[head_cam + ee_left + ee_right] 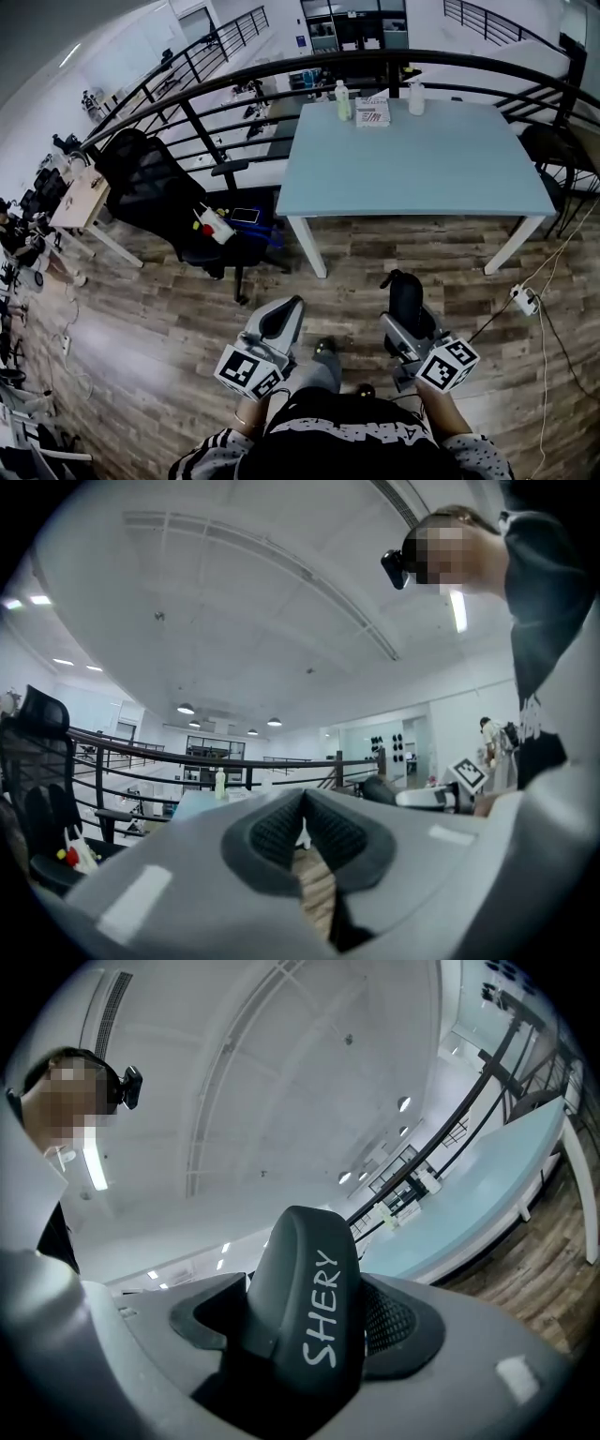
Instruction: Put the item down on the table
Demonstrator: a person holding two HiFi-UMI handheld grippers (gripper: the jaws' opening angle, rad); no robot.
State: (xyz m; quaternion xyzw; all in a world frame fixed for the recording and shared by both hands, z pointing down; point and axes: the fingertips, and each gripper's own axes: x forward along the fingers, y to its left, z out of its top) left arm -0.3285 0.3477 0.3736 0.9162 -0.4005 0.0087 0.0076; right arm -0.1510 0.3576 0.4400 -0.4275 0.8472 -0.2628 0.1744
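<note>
Squarely between the right tongs [302, 1335]: black case [309, 1260], apart from table [412, 159].

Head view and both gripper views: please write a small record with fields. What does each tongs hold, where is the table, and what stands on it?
left tongs: shut, nothing between them
right tongs: shut on black item printed SHERY
table: light blue, ahead of the person, apart from both tongs
on table: green bottle, flat pack, white bottle, all along the far edge
item placed: not yet
left of table: black office chair
</note>
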